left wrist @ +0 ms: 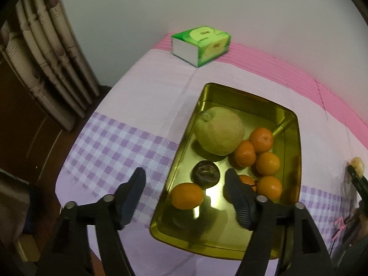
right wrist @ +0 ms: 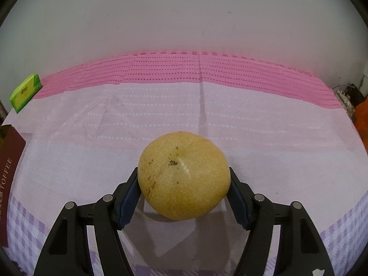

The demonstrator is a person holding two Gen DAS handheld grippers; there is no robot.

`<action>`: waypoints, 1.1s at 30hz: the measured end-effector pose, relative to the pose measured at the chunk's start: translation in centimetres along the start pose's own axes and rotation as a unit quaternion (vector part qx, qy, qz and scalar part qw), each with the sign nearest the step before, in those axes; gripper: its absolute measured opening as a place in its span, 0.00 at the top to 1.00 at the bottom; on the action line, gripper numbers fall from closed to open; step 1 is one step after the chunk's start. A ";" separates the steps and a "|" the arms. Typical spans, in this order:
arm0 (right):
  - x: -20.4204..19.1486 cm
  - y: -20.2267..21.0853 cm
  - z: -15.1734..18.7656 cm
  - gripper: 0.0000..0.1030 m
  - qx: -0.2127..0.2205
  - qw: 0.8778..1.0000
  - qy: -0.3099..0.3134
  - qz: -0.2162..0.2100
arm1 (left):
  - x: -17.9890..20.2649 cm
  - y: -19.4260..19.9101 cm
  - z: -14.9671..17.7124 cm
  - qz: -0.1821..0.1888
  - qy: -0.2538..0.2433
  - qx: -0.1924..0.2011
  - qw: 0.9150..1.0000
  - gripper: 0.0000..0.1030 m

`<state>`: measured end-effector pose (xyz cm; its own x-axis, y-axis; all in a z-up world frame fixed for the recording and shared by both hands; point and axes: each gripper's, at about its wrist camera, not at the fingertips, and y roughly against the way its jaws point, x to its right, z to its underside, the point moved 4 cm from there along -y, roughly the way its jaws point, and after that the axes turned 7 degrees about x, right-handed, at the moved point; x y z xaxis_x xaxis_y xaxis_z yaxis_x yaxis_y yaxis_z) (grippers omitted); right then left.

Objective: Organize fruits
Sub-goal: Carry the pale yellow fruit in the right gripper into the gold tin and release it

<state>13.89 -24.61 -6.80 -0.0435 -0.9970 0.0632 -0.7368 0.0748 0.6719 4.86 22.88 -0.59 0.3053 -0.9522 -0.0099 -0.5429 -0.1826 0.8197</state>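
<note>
Right tool (right wrist: 184, 181) holds a yellow pear (right wrist: 184, 176), pads pressed on both its flanks, just above the pink-and-lilac cloth of the surface (right wrist: 276, 138). Gold tray (left wrist: 296, 147) lies to the left of this tool; only its corner shows at the left edge of the right wrist view. Left tool (left wrist: 185, 177) hangs open and empty over the tray's near end, above an orange (left wrist: 187, 195) and a dark fruit (left wrist: 205, 174). Judgement: pear must travel leftward to the tray; right hand carries it.
</note>
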 end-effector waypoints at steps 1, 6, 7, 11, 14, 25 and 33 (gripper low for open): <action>0.0 0.3 -0.1 0.36 0.002 1.000 0.002 0.000 | -0.2 0.1 0.0 -0.001 0.001 0.003 1.000 0.29; -1.4 2.4 -0.6 0.36 0.011 1.000 0.018 -0.018 | -0.7 0.1 0.1 -0.007 0.007 0.007 1.000 0.27; -2.2 3.1 -0.7 0.36 0.014 0.999 0.025 -0.027 | -0.9 0.1 0.1 -0.010 0.009 0.007 1.000 0.27; -5.1 5.1 -1.3 0.36 0.024 0.997 0.046 -0.059 | -1.7 0.2 0.2 -0.014 0.020 0.006 1.000 0.26; -9.1 7.0 -2.1 0.36 0.035 0.992 0.071 -0.099 | -2.1 0.5 0.1 -0.015 0.023 0.009 1.000 0.26; -23.5 11.8 -2.4 0.36 0.043 0.957 0.169 -0.231 | -3.7 1.7 0.2 -0.010 0.046 0.013 0.999 0.26; -30.1 13.0 1.2 0.36 0.001 0.927 0.225 -0.299 | -6.4 2.5 0.7 -0.025 0.089 0.011 0.996 0.25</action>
<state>4.78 6.40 -0.82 0.6594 -0.7515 -0.0186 -0.5398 -0.4906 0.6841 0.96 28.30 1.12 0.4653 -0.8836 0.0529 -0.5398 -0.2359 0.8081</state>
